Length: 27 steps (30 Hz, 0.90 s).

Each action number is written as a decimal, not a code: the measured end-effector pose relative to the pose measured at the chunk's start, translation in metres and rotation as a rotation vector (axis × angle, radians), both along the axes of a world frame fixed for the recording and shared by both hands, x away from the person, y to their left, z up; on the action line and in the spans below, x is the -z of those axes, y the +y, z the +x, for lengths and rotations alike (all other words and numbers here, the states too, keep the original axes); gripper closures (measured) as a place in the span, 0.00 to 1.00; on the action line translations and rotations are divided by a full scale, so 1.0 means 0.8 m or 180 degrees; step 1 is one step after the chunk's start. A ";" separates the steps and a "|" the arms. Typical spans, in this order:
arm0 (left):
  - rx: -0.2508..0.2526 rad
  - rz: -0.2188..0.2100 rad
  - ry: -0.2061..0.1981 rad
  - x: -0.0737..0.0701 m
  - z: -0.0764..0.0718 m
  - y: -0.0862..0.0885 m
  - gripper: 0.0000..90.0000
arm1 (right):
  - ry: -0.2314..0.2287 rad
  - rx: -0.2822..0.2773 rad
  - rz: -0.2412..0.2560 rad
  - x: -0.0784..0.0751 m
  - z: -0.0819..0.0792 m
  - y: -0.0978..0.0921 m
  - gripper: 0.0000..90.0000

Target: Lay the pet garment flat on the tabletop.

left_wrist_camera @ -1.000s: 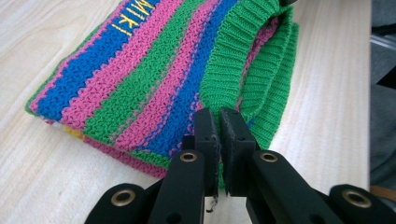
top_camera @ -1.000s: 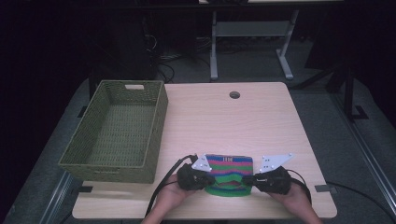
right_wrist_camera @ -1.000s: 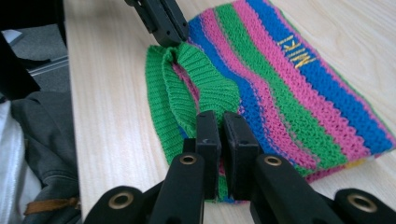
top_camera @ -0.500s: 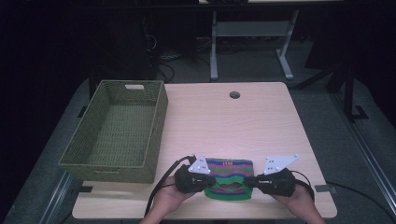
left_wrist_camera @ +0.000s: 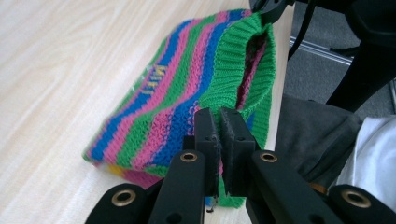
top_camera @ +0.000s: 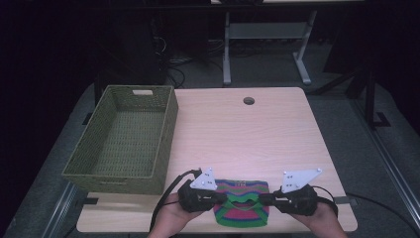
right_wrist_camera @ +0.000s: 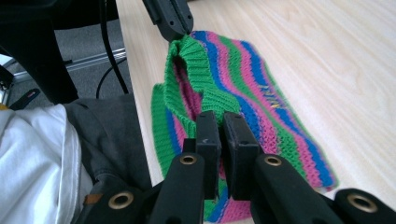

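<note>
Yellow lettering on the striped knit hat (left_wrist_camera: 187, 88), perhaps a label, too blurred to read.

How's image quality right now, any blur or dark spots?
High view: table evenly lit, surroundings dark, slightly soft. Left gripper view: striped knit hat sharp, jaws nearest the lens slightly blurred. Right gripper view: hat sharp, white cloth bright and soft.

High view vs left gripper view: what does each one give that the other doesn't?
High view alone: the green woven basket at the table's left, the table's cable hole, both hands.

Left gripper view alone: yellow lettering on the knit, the ribbed green opening pulled apart.

Shared: the striped knit piece at the near table edge, left claw and right claw each shut on its green rim.
</note>
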<state>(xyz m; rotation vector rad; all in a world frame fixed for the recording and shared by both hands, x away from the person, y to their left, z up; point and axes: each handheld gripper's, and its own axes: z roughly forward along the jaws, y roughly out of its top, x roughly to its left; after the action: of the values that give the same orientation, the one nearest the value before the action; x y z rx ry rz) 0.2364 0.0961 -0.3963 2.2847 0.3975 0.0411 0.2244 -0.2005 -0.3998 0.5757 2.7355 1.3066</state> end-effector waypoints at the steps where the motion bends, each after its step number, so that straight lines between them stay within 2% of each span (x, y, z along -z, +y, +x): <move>1: -0.0010 -0.0010 -0.0008 -0.002 0.000 0.000 0.96 | 0.0011 0.0003 0.0009 -0.003 0.001 0.000 0.94; 10: -0.0143 -0.0085 -0.0098 -0.026 0.021 0.001 0.96 | 0.0009 0.0119 0.0050 -0.024 0.019 -0.001 0.94; 16: -0.0268 -0.0172 -0.0032 -0.027 0.045 0.001 0.96 | -0.0045 0.0208 0.0005 -0.034 0.033 -0.001 0.94; 19: -0.0286 -0.0161 -0.0020 -0.028 0.055 -0.002 0.96 | -0.0015 0.0256 0.0029 -0.038 0.047 -0.003 0.94; 27: -0.0499 -0.0183 -0.0041 -0.017 0.083 -0.004 0.96 | 0.0115 0.0415 0.0040 -0.032 0.081 -0.007 0.94</move>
<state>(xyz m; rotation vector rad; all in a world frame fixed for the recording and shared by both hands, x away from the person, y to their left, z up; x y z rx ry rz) 0.3032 0.0930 -0.3824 2.1915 0.5634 0.1219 0.2894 -0.2063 -0.3740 0.7716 2.6680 1.2964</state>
